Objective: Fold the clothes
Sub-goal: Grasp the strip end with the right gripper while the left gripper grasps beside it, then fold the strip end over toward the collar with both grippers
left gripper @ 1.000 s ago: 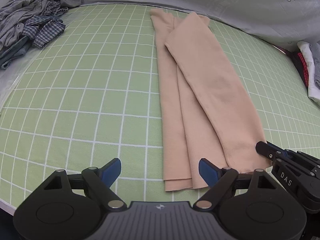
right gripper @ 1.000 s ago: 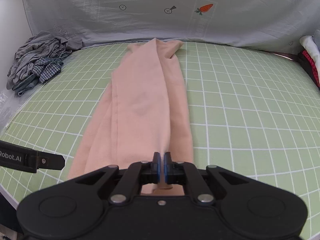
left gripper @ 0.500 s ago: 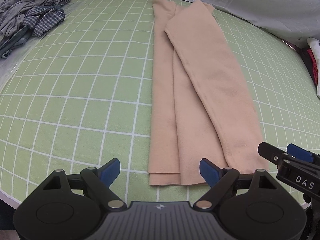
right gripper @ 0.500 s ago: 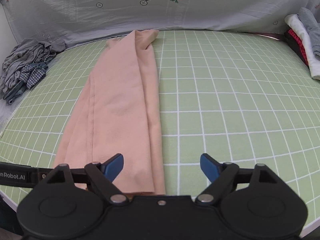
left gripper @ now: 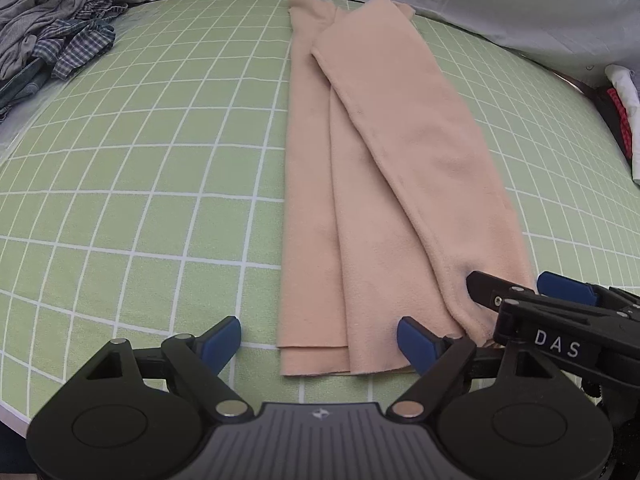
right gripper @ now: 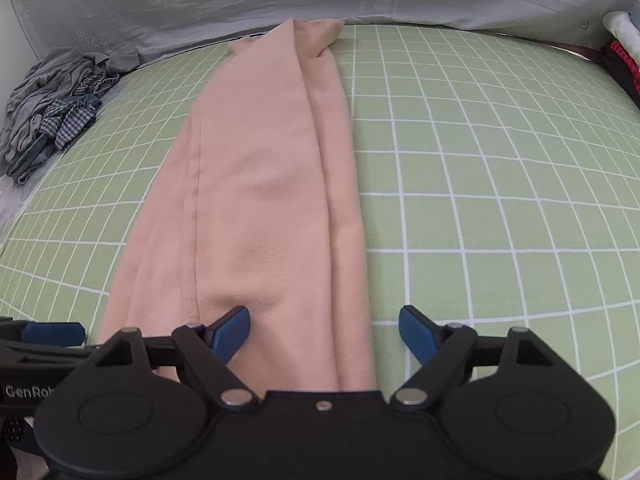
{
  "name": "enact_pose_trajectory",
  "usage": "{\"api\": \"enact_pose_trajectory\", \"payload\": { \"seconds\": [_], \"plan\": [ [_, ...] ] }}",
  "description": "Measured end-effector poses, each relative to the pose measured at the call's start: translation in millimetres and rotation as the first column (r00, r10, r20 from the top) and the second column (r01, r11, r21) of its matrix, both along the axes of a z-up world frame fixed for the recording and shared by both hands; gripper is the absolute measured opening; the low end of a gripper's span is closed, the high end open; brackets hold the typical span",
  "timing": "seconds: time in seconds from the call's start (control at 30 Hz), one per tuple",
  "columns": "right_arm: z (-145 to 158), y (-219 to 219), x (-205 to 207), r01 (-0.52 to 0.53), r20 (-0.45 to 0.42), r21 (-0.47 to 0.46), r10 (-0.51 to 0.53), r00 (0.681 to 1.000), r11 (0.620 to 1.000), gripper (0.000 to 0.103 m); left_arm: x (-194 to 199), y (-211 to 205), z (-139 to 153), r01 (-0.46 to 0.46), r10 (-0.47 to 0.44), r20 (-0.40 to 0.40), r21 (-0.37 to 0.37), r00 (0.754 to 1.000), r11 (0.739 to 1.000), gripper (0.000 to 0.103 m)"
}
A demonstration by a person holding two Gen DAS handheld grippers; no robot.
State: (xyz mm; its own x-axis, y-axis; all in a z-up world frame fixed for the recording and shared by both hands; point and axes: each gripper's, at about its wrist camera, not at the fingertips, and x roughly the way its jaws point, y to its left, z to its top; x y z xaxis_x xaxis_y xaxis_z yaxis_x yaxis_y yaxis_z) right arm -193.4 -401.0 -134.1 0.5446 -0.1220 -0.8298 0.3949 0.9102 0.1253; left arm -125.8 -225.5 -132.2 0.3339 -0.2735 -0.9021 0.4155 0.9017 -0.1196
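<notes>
Since a second ago the right gripper [right gripper: 324, 330] has let go of the peach cloth [left gripper: 384, 184]: its jaws, then pinched shut on the near hem, now stand wide, and both cameras sit closer to that hem. The cloth lies flat on the green mat [left gripper: 152, 168] as a long, narrow strip of soft, fleecy fabric, folded lengthwise in overlapping layers, with a stitched seam running down its left side in the right wrist view. Its far end reaches the mat's far edge.

The right gripper's left blue pad [right gripper: 230, 330] presses into the cloth near the hem, dimpling the fabric, while its other pad is off the cloth's right edge, over the mat. The left gripper [left gripper: 320, 338] is level at the same hem, jaws wide, one pad left of the cloth and one at its near right corner.

"DAS" is printed in white on the right gripper's black body, "GenRo…" on the left one's.

The mat carries a white grid. Left of the cloth, at the mat's far corner, lies a crumpled pile of grey and checked clothes [left gripper: 52, 40]. Beyond the cloth hangs a grey sheet [right gripper: 160, 4] printed with carrots.
</notes>
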Motion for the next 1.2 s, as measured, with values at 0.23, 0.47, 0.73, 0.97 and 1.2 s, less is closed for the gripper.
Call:
{"api": "enact_pose_trajectory", "payload": {
  "seconds": [0.23,0.47,0.73,0.97,1.2],
  "plan": [
    [5,8,-5,-0.094,0.010,-0.017,0.094,0.996,0.995,0.044,-3,-3,2,-0.003,0.006,0.037,-0.057,0.999,0.998,0.058],
    [7,10,-1,-0.135,0.020,0.036,0.135,0.991,0.990,0.015,-3,-5,2,-0.022,0.018,-0.030,-0.142,0.999,0.990,0.017],
    [18,-9,-37,-0.155,0.008,0.211,0.157,0.988,0.965,0.013,-23,24,33,-0.012,-0.036,-0.189,-0.246,0.981,0.969,0.014],
    [70,-32,-63,-0.149,0.106,0.264,0.124,0.987,0.953,0.012,-17,16,109,0.043,-0.064,-0.044,-0.375,0.997,0.926,0.013],
    [145,-53,-22,-0.197,0.311,0.169,0.138,0.940,0.966,0.012,29,5,181,0.042,0.017,0.106,-0.530,0.994,0.847,0.013]
  ]
}}
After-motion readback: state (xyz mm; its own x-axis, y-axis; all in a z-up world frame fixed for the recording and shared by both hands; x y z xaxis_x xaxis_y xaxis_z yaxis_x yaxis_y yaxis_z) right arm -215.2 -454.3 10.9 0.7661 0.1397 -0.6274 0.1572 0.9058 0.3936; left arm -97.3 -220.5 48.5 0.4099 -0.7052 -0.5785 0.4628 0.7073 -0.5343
